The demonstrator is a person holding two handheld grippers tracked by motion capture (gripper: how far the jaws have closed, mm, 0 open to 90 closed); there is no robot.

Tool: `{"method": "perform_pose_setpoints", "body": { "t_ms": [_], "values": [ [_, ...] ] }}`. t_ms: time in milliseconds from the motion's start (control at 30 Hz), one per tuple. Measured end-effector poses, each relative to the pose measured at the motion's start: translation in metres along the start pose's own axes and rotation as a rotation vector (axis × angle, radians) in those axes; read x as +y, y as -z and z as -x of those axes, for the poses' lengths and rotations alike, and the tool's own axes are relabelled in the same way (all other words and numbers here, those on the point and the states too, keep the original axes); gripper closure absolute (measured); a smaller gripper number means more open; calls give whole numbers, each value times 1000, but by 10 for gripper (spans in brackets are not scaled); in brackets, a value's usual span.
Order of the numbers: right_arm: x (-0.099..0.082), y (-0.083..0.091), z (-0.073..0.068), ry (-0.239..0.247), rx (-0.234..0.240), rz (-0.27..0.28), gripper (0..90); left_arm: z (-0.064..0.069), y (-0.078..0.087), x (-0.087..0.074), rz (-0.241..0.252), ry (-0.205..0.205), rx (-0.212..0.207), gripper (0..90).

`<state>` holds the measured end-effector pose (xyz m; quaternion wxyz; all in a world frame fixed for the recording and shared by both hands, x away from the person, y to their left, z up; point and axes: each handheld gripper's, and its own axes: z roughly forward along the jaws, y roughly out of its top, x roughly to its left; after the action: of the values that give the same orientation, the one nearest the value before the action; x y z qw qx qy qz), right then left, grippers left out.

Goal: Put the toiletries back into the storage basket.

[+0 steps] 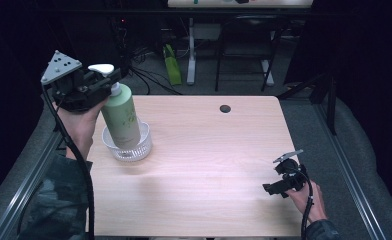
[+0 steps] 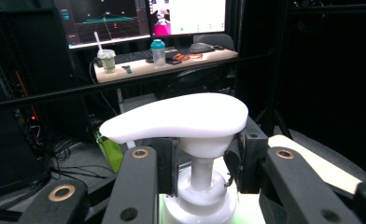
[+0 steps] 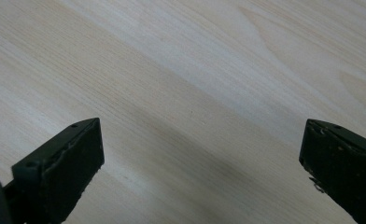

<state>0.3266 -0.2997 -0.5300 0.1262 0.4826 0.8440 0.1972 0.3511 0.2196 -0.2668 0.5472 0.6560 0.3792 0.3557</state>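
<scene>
- Pump bottle [image 1: 121, 117], pale green with a white pump head [image 2: 176, 116], was the thing in hand: it stood tilted, its base inside the clear ribbed bowl [image 1: 143, 146] near the table's [image 1: 209, 165] left edge, towards the far left corner.
- We had our left tongs [image 1: 103, 80] closed on the bottle's neck just under the pump head; in the left gripper view the two pads sat pressed against either side of the white stem, the head resting above them.
- We could not tell whether the bottle's base touched the bowl's floor or hung just clear of it, since the bowl's wall blurred that part.
- Our right tongs [image 1: 279, 185] rested low near the table's right front corner, well apart from bottle and bowl; in the right gripper view the jaws stood wide apart with bare wood between them, holding nothing.
- As we judged it, the grasp was done and the bottle was mid-way between bowl and table: either the last of a lift out or the last of a lowering in was left.
- What remained, on that reading, was to settle the bottle upright somewhere stable and let go.
</scene>
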Motion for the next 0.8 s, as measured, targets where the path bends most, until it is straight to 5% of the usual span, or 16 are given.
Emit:
{"method": "perform_pose_setpoints", "body": {
  "t_ms": [800],
  "values": [
    [1, 1, -4, -5, 3, -4, 6, -26, -21, -6, -1, 35, 78, 672]
  ]
}}
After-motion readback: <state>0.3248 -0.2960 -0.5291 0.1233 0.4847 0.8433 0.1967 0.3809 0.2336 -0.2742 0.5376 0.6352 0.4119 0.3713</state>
